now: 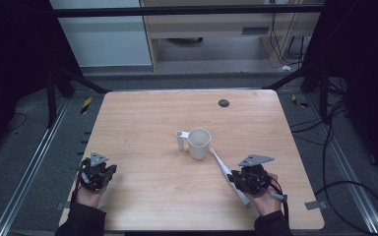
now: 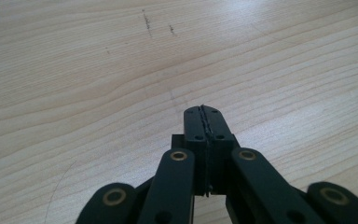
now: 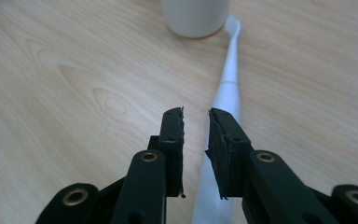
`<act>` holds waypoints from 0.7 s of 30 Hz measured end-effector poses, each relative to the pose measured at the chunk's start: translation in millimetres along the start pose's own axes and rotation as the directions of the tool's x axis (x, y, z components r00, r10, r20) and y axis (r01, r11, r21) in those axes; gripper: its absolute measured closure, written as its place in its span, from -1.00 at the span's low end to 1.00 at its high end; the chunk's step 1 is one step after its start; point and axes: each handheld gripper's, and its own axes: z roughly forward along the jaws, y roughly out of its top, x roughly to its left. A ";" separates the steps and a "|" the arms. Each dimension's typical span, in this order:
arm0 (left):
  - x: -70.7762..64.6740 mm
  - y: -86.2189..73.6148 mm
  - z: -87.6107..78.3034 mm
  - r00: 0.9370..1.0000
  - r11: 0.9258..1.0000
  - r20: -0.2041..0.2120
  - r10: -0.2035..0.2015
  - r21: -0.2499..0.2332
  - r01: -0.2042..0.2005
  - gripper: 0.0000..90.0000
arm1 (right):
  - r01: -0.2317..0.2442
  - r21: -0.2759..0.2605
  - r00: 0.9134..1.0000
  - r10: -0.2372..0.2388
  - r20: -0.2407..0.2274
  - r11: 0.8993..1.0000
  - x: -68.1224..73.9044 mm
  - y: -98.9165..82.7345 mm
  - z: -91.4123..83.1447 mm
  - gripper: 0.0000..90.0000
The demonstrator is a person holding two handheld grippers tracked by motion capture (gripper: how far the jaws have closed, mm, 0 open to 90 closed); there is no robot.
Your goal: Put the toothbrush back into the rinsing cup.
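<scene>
My left gripper at table's near-left edge, jaws clenched flat together, nothing between, bare wood under them in left gripper view. White mug mid-table, upright, handle to left. White electric toothbrush flat on table, brush head just beside mug base, handle running back under my right gripper. Right gripper view: jaws parted, released, toothbrush lying below gap, pads not touching it.
</scene>
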 end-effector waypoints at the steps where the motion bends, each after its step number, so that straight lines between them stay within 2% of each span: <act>1: -0.3 0.0 0.1 1.000 1.000 -0.001 0.001 0.001 -0.001 0.97 | 0.008 -0.003 1.000 -0.008 0.009 1.000 -1.1 3.0 0.0 0.60; 3: -0.3 0.2 0.0 1.000 1.000 -0.001 0.002 0.001 -0.002 0.97 | 0.005 -0.008 1.000 -0.005 0.010 1.000 -1.8 5.3 0.1 0.58; 5: -0.3 0.2 0.5 1.000 1.000 -0.002 0.002 0.003 -0.002 0.97 | 0.007 -0.003 0.999 -0.007 0.040 1.000 -4.9 15.8 2.7 0.52; 7: -0.3 0.1 1.0 1.000 1.000 -0.002 0.001 0.004 -0.001 0.97 | 0.003 -0.005 0.999 -0.003 0.035 1.000 -6.4 21.6 4.9 0.46; 8: -0.1 0.2 1.2 1.000 1.000 -0.001 0.001 0.005 -0.001 0.97 | 0.007 -0.004 0.999 -0.007 0.048 1.000 -7.1 24.2 6.0 0.42; 13: 0.2 0.3 1.5 1.000 1.000 0.001 0.003 0.004 -0.003 0.97 | -0.005 0.031 0.997 0.003 0.073 1.000 -10.0 33.3 13.3 0.23; 21: -0.1 0.1 2.0 1.000 1.000 0.005 0.009 0.007 -0.009 0.97 | -0.024 0.099 0.995 0.014 0.102 0.995 -14.4 38.4 23.9 0.10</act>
